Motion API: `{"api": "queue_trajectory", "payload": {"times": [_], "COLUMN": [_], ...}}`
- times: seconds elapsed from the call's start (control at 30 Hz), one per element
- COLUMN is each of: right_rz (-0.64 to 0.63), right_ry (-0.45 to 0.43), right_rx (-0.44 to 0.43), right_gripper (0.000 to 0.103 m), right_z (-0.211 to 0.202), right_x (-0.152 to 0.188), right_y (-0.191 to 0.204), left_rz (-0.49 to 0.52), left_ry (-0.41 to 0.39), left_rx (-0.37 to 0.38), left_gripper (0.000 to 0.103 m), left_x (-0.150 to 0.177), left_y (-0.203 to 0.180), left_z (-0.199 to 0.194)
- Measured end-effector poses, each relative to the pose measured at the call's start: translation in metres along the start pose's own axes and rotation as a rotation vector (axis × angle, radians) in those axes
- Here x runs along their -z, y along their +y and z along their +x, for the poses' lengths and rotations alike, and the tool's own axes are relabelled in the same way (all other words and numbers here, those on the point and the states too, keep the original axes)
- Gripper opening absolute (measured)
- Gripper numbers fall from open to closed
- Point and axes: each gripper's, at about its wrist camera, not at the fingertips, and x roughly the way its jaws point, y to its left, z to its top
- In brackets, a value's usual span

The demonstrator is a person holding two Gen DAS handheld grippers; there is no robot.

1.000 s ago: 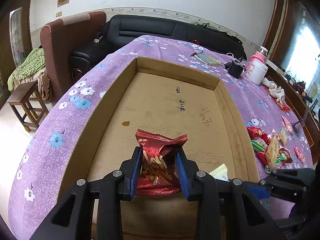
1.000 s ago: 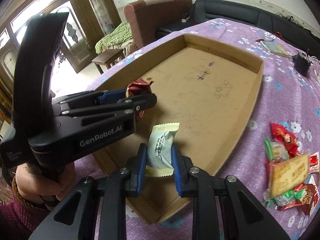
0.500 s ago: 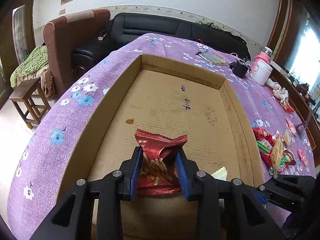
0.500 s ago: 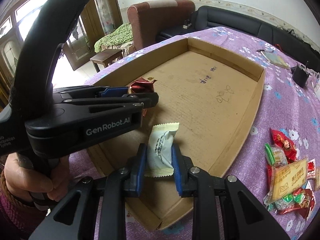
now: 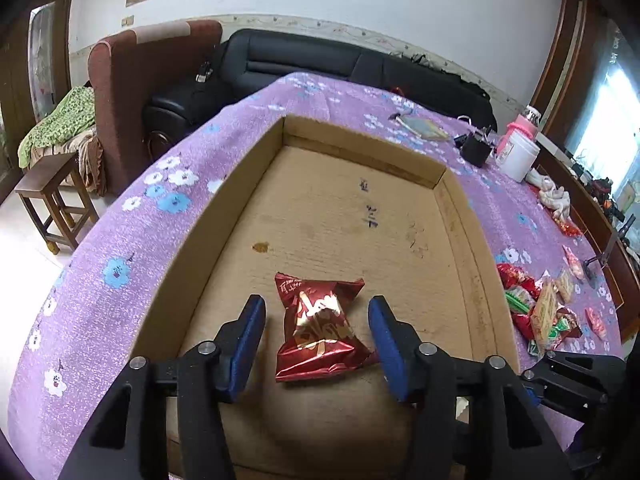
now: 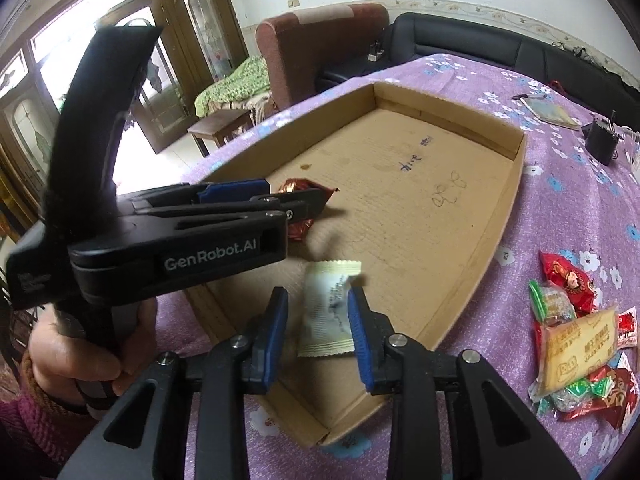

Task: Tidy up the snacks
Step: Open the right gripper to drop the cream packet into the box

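The left gripper (image 5: 316, 340) has just been opening: its blue pads (image 5: 248, 340) now stand spread, clear of the red foil snack packet (image 5: 320, 328) that lies between them on the floor of the shallow cardboard tray (image 5: 224, 216). The packet rests flat near the tray's near end, touching neither pad.

The right gripper (image 6: 318, 332), just to the right of the left one, has also just been opening. A white snack packet (image 6: 326, 312) sits between its pads; a gap shows on the left side, while the right pad (image 6: 358, 332) looks to be against the wrapper's edge. Whether it still carries the packet I cannot tell.

Well to the right of both grippers, outside the tray, a heap of mixed wrapped snacks (image 6: 580, 344) lies on the purple flowered tablecloth (image 6: 580, 216). A hand (image 6: 80, 360) in a dark red knitted sleeve grips the left gripper's handle.
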Motion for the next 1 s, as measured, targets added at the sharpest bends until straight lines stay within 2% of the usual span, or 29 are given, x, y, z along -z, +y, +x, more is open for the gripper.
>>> {"api": "queue_trajectory", "payload": {"times": [0.27, 0.47, 1.0], "right_rz": [0.037, 0.100, 0.353], "right_ry": [-0.066, -0.092, -0.200], "right_rx": [0.000, -0.005, 0.067], "right_gripper": [0.031, 0.032, 0.033], "right_z": [-0.028, -0.047, -0.102], "right_x": [0.000, 0.002, 0.027], "right_y": [-0.006, -0.027, -0.136], "left_rz": [0.017, 0.030, 0.056], "left_ry": [-0.030, -0.046, -0.086], "left_rx": [-0.005, -0.025, -0.074], "left_gripper": [0.057, 0.057, 0.058], "left_x": [0.001, 0.002, 0.005], "left_y": [-0.004, -0.007, -0.017], "left_z": [-0.005, -0.007, -0.017]}}
